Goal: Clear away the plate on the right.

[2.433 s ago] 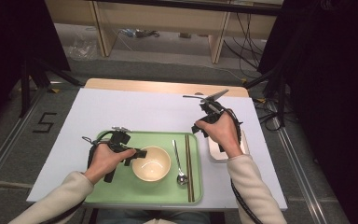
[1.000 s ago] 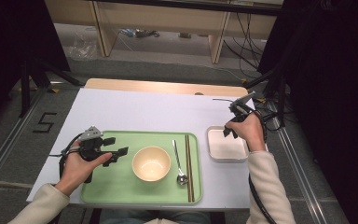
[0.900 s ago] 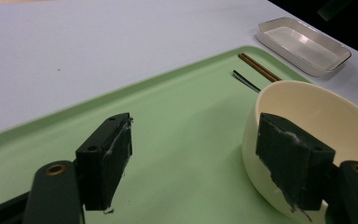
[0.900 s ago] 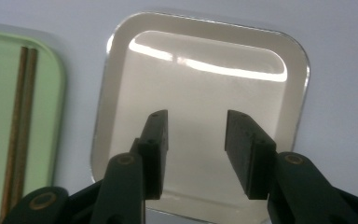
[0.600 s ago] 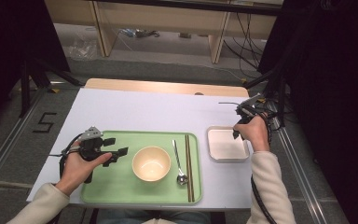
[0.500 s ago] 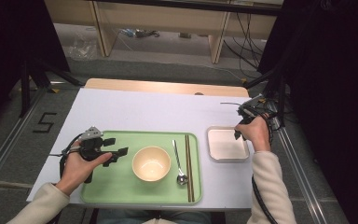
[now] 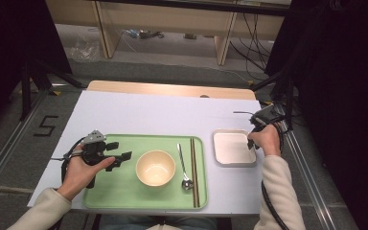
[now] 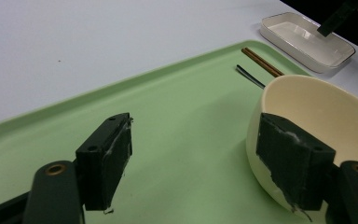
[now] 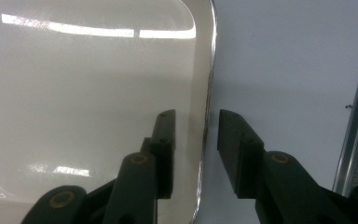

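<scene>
Right tongs (image 9: 196,123) lowered onto white dish (image 7: 234,147) rim, narrowing astride it; left tongs (image 8: 196,158) wide, unmoved.

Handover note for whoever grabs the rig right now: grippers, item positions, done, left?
Right gripper: jaws straddle the right rim of the white dish, have just been closing, pads not yet pressing.
Left gripper: open, empty, over the green tray, beside the bowl.
Bowl, spoon and chopsticks lie on the tray; the dish sits on the table right of it.
Done: rim lined up.
Left: probably close on the rim and move the dish.
</scene>
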{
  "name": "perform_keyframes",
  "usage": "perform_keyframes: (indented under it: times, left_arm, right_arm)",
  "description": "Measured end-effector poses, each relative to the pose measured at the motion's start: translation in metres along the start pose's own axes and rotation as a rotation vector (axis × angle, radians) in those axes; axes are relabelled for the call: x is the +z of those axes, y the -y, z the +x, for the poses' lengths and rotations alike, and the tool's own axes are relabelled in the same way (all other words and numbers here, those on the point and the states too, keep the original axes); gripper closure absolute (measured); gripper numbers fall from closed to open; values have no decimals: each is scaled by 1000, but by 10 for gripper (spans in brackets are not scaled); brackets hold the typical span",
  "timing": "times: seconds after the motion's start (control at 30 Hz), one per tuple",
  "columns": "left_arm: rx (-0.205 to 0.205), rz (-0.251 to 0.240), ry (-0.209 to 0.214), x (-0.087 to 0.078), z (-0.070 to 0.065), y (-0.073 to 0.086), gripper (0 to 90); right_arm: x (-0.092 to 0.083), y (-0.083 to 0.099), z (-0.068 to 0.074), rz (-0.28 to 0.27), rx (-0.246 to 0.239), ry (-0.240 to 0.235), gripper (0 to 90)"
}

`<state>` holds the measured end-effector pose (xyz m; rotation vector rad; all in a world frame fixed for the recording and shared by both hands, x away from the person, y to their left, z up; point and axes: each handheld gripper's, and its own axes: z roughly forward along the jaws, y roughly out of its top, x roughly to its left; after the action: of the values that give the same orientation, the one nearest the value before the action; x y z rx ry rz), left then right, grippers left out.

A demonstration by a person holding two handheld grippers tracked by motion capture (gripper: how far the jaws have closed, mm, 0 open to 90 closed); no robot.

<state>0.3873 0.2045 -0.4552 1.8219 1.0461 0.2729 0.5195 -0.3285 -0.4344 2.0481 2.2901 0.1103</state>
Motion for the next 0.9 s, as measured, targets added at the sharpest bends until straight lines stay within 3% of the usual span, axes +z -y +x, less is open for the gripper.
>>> perform_keyframes:
  times: [0.03,0.1,0.13,0.2,0.23,0.27,0.3,0.33,0.37,0.4,0.47,0.5,0.53,0.63,0.67,0.7,0.73,0.77,0.8,0.87,0.9]
  left_arm:
    - [5,0,0,0,0,0,265]
    - [-2,1,0,0,0,0,266]
    - [-3,0,-1,0,0,0,266]
    - [8,0,1,0,0,0,266]
    - [9,0,2,0,0,0,266]
    - [8,-1,1,-1,0,0,266]
    - [7,-1,0,-1,0,0,266]
    - [6,-2,0,-1,0,0,266]
    - [6,-2,3,-1,0,0,266]
    - [3,-2,2,-1,0,0,266]
    - [-5,-1,3,-1,-1,0,266]
    - [-4,-3,3,-1,-1,0,267]
    - [-7,1,-2,-1,-1,-1,267]
    - [-9,-2,0,-1,-1,-1,270]
    - [-9,-2,0,-1,-1,-1,271]
    - [-10,-4,-2,-1,-1,-1,271]
    - [-6,-6,3,-1,-1,-1,272]
    - [-8,-6,0,-1,0,-1,272]
    - [-7,-6,0,-1,-1,-1,273]
    - [-8,-4,-1,-1,-1,-1,274]
    - [-6,-4,1,-1,-1,-1,274]
  right_arm:
    - [-1,0,3,23,56,-5,700]
    - [3,-1,-1,9,9,-15,726]
    - [5,0,1,-3,50,-23,739]
    - [5,-1,-2,25,18,-41,768]
    - [6,0,2,33,91,-52,783]
    - [6,-1,-4,31,25,-49,795]
    - [6,-1,-5,39,13,-47,800]
    - [9,0,-6,3,11,-48,810]
    - [9,-1,-7,16,13,-57,814]
    - [10,1,-3,18,71,-55,820]
    - [9,0,-3,22,94,-73,829]
    - [10,1,-6,1,69,-65,832]
    - [10,0,-5,5,94,-70,837]
    - [9,0,-9,2,57,-97,853]
    - [10,0,-7,-17,67,-99,855]
    - [7,0,-8,12,54,-93,857]
    - [5,0,-1,9,144,-103,859]
    - [4,1,-2,-2,114,-92,861]
    - [3,0,-7,-13,41,-91,864]
    - [-3,1,-1,2,106,-95,871]
    - [-5,0,-3,-7,68,-98,875]
